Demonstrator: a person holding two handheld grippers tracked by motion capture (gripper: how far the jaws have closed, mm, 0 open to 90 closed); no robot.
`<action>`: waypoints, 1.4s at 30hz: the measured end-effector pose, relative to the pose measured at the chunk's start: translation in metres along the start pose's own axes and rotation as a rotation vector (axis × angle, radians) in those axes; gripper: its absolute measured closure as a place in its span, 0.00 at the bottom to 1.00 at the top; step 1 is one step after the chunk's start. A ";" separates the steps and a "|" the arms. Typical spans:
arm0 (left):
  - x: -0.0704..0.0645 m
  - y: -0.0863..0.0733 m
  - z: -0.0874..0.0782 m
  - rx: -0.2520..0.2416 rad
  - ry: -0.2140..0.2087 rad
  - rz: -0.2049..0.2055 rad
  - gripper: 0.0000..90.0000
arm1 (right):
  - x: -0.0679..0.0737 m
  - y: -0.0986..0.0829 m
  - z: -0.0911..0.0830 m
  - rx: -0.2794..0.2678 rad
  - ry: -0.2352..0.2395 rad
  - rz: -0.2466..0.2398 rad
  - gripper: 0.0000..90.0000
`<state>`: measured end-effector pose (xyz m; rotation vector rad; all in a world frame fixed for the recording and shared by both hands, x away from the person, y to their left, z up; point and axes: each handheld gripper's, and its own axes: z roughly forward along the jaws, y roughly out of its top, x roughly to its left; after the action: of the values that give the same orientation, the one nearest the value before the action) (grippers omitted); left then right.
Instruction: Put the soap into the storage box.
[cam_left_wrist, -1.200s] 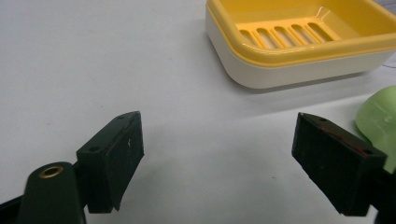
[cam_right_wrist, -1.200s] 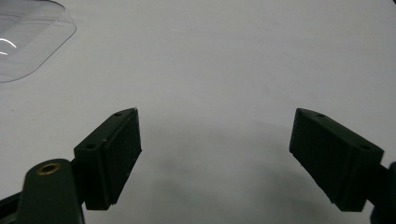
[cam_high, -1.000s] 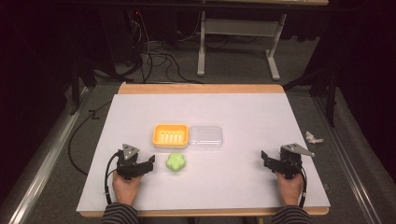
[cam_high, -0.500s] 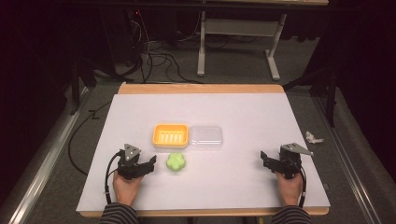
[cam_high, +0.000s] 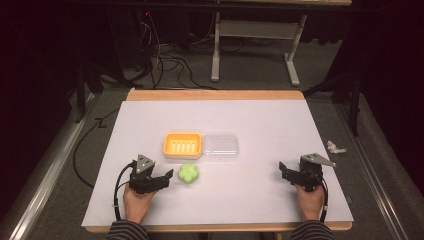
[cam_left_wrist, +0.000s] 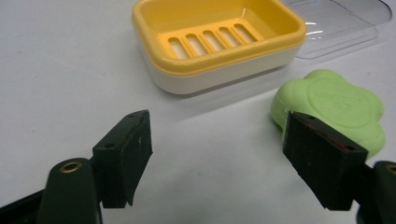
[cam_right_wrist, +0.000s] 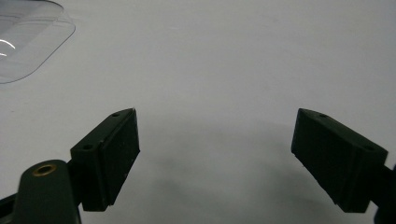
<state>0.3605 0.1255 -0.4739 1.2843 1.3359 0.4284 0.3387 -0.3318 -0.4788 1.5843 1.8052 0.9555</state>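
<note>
1. Left gripper (cam_high: 167, 176): jaws spread, empty, just beside green flower-shaped soap (cam_high: 189, 173).
2. Soap on white surface (cam_high: 260, 125), just in front of yellow soap dish (cam_high: 183, 145).
3. Right gripper (cam_high: 283, 169): jaws spread, empty, well apart.

Bare table (cam_high: 280, 125) ahead of right gripper (cam_right_wrist: 215, 154), jaws wide — unobstructed. Ahead of left gripper (cam_left_wrist: 217, 154): green soap (cam_left_wrist: 336, 105) against one jaw, yellow soap dish (cam_left_wrist: 219, 39) beyond, clear lid (cam_left_wrist: 341, 23) beside it — open gap between soap and dish.
</note>
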 end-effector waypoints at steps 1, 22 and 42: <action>-0.001 0.001 0.000 0.006 -0.002 0.005 0.27 | 0.000 0.000 0.000 0.000 0.000 0.001 0.17; -0.039 -0.004 0.000 0.084 -0.084 0.063 0.25 | 0.001 0.000 0.000 -0.007 -0.010 -0.017 0.18; -0.066 -0.013 0.021 0.223 -0.083 0.162 0.23 | 0.002 -0.001 -0.002 -0.017 -0.024 -0.015 0.19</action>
<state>0.3552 0.0566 -0.4601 1.5853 1.2401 0.3402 0.3367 -0.3298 -0.4783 1.5637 1.7852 0.9389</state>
